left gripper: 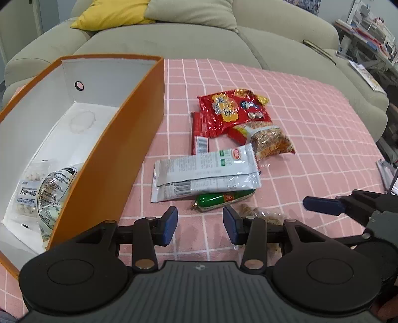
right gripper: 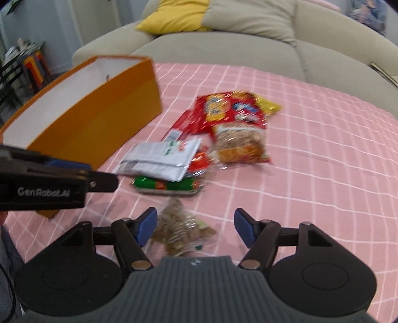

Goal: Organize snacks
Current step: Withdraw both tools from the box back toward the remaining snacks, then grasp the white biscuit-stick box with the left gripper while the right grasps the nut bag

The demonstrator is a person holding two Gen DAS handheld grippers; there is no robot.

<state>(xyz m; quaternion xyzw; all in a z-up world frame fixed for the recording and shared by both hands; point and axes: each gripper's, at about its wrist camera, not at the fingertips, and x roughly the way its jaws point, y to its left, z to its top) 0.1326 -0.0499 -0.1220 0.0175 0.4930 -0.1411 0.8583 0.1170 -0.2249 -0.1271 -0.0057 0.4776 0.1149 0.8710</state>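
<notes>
An orange box (left gripper: 112,159) with a white inside stands at the left and holds a clear packet (left gripper: 52,188) and a bag of white balls (left gripper: 27,191). Loose on the pink checked cloth (left gripper: 311,124) lie a red bag (left gripper: 231,109), an orange noodle bag (left gripper: 271,141), white packets (left gripper: 204,171) and a green sausage (left gripper: 223,198). My left gripper (left gripper: 200,223) hangs open over bare cloth just in front of the sausage. My right gripper (right gripper: 196,228) is open around a clear bag of brown snacks (right gripper: 179,228); its left pad (right gripper: 148,224) is at the bag's edge, the right pad stands apart.
A beige sofa (left gripper: 199,37) with a yellow cushion (left gripper: 112,12) runs behind the table. Shelves with clutter (left gripper: 368,44) stand at the far right. The two grippers are close side by side, the left gripper's body (right gripper: 57,183) beside the box (right gripper: 87,124).
</notes>
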